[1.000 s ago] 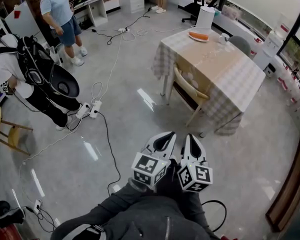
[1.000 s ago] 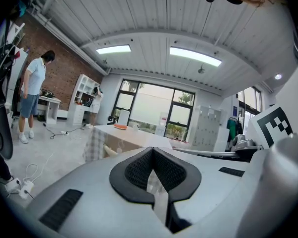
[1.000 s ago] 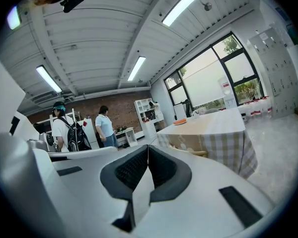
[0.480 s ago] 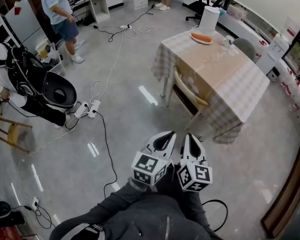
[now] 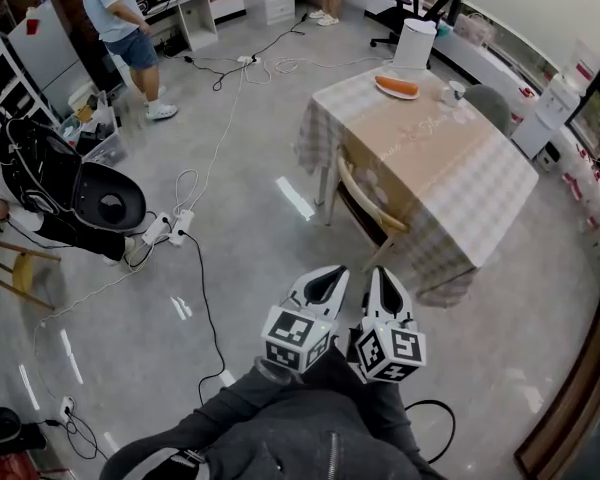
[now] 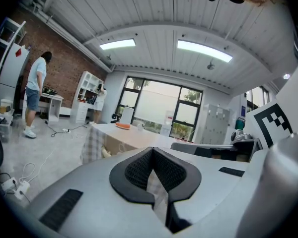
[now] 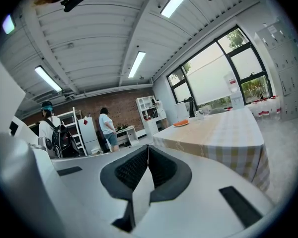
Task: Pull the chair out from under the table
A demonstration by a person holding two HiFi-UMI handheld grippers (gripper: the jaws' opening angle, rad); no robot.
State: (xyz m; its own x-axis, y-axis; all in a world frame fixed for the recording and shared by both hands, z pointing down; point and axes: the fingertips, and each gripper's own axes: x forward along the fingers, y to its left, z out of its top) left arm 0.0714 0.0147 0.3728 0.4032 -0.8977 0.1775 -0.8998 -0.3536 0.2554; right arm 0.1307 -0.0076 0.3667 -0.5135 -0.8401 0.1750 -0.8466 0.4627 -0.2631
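Nearest, the left white tool [image 5: 329, 273] and the right white tool [image 5: 379, 276] hang side by side, well short of the worktop. Each has its black-padded jaws pressed together on nothing. The pale wooden chair [image 5: 368, 196] sits tucked under the near side of the checked-cloth worktop [image 5: 480, 183]. A white plate of orange food [image 5: 397, 87] lies at the worktop's far end.

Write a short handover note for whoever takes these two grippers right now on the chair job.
Left gripper: shut, empty.
Right gripper: shut, empty. Both are held side by side in front of the body, pointing toward the table and short of it, touching nothing.
Chair: tucked under the near side of the table, with only its curved wooden back showing.
Done: nothing on the chair yet.
Left: close in, open a gripper, grip the chair back and pull it clear of the table.
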